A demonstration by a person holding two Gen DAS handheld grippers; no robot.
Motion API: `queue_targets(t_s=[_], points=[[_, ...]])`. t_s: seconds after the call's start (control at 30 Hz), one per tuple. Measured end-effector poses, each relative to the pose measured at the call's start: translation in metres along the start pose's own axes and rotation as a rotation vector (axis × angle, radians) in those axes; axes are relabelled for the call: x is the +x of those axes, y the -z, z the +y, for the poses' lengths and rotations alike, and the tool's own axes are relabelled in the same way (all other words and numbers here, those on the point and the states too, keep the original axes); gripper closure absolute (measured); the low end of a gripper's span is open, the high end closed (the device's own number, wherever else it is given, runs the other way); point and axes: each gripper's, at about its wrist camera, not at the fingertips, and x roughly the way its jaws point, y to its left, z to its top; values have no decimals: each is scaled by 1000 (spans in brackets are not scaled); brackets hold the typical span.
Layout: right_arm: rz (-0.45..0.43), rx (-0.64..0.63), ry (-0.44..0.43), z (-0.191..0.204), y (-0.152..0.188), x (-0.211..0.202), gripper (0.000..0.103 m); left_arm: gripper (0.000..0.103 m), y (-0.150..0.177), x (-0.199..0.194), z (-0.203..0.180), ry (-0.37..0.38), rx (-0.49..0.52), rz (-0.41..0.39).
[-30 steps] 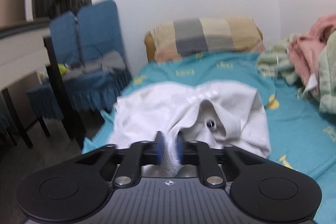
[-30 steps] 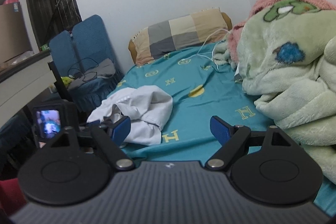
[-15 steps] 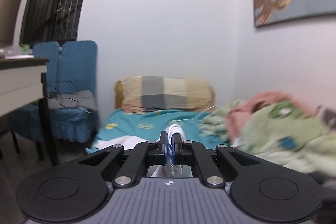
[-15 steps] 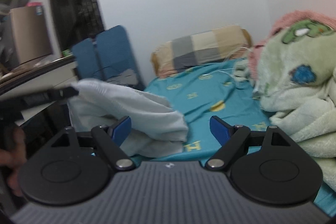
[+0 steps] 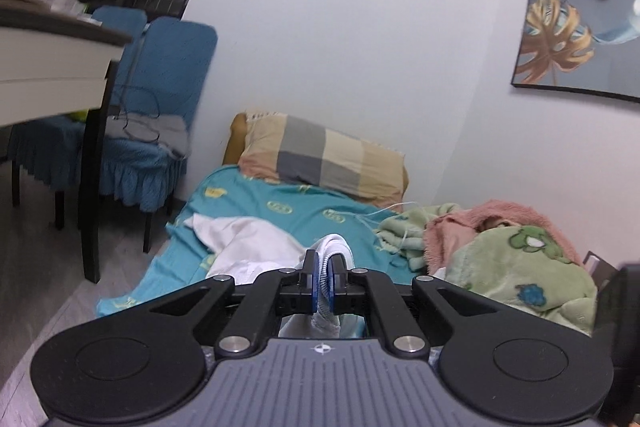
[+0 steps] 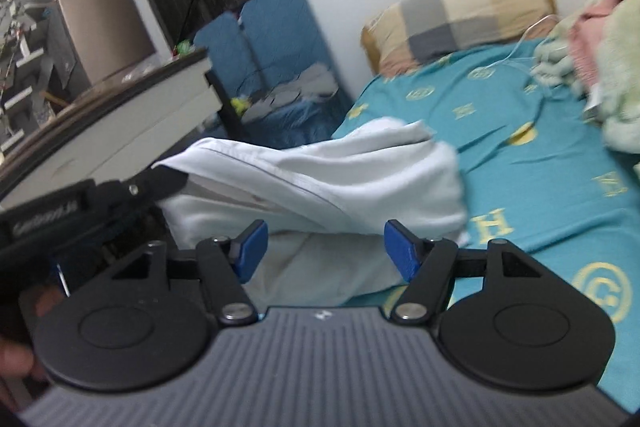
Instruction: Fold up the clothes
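1. The left gripper [image 5: 325, 281], its blue-padded jaws pressed together, pinches a ribbed edge of the crumpled white cotton garment [image 5: 256, 247]. The cloth trails from that pinch down onto the teal bedsheet printed with yellow logos [image 5: 288, 205].

2. In the right wrist view the same garment [image 6: 344, 179] hangs in loose folds, lifted at its left end and sagging toward the sheet [image 6: 520, 147] at the other.

3. The right gripper [image 6: 325, 249] stands wide apart and holds nothing, with the cloth just beyond its pads.

4. The garment is bunched, not flat or squared, so by these views the fold is not finished.

5. Risk: one small pinch carries the weight, and a jerk could pull the hem free and drop the garment off the bed's near edge.

6. Risk: the right gripper, closing on the sagging bundle, could catch several layers at once and lock in a twist.

7. A white charging cable [image 5: 372, 213] and a heaped green and pink fleece blanket [image 5: 516, 251] lie nearby; a wide swing could snag them.
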Motion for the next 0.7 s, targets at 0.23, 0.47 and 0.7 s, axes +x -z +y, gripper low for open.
queue_targets(t_s=[0.23, 0.47, 0.7], points=[[23, 10, 141, 4, 3, 78, 37, 98, 14, 34, 34, -62, -52, 69], [24, -41, 357, -23, 10, 74, 36, 98, 21, 54, 43, -73, -94, 75], [-182, -117, 428, -19, -10, 32, 36, 98, 21, 46, 31, -52, -83, 73]])
